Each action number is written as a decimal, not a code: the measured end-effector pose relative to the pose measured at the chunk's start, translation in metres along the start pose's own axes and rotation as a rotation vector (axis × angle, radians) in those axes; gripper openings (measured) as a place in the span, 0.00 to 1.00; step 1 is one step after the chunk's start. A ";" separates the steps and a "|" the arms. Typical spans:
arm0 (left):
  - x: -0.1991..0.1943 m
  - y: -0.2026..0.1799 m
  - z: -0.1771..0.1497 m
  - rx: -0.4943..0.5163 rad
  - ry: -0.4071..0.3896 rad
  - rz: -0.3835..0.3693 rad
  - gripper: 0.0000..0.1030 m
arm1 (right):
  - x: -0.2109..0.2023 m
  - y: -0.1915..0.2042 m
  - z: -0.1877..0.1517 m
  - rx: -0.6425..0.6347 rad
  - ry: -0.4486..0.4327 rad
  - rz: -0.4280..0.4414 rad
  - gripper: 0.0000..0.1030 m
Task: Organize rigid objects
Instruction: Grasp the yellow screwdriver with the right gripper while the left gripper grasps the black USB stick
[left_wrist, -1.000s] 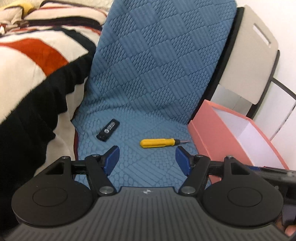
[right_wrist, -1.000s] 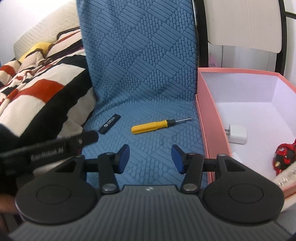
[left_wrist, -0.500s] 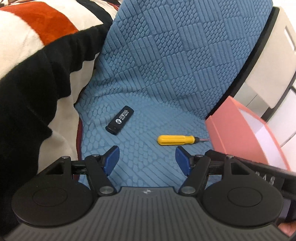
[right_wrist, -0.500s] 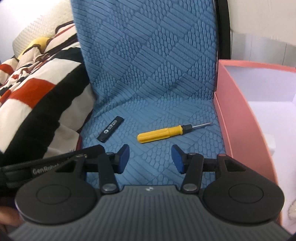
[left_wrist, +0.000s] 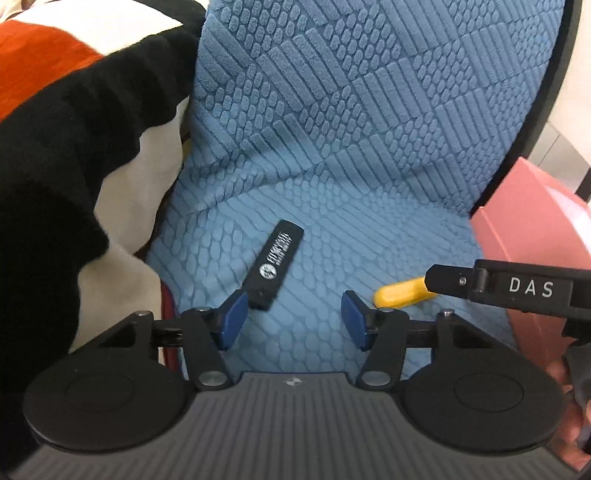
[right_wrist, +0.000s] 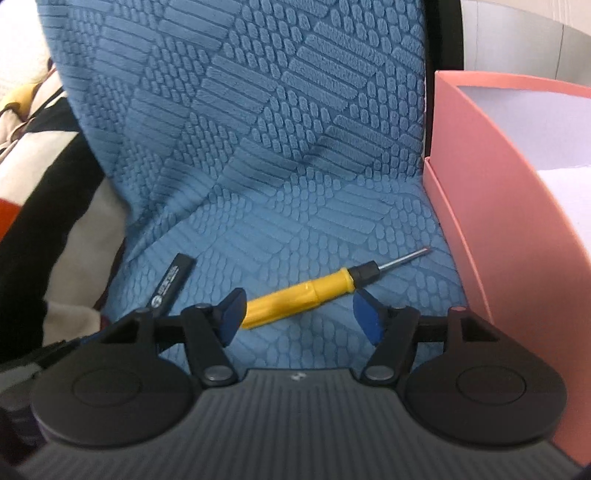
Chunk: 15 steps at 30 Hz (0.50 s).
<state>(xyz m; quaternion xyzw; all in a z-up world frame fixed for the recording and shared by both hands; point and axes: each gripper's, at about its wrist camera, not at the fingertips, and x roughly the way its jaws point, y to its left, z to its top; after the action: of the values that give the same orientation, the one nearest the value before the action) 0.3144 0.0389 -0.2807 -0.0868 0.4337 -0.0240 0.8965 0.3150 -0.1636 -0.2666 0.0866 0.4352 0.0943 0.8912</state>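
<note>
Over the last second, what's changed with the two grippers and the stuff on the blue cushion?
Both grippers moved forward and down toward the blue cushion. The left gripper closed in on the black USB stick; the right gripper closed in on the yellow screwdriver. Both remain open, nothing grasped. The stick, the screwdriver and the pink box lie where they were.
</note>
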 end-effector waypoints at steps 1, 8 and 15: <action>0.002 -0.001 0.001 0.012 -0.003 0.007 0.61 | 0.004 0.001 0.001 0.011 0.011 0.000 0.64; 0.016 -0.003 0.005 0.056 0.004 0.053 0.56 | 0.021 0.006 0.004 0.059 0.037 -0.031 0.64; 0.023 -0.004 0.001 0.074 -0.003 0.099 0.53 | 0.032 0.005 0.005 0.099 0.037 -0.063 0.64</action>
<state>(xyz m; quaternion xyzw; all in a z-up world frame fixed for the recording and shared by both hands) 0.3294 0.0319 -0.2969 -0.0320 0.4350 0.0047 0.8999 0.3378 -0.1520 -0.2863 0.1150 0.4581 0.0460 0.8802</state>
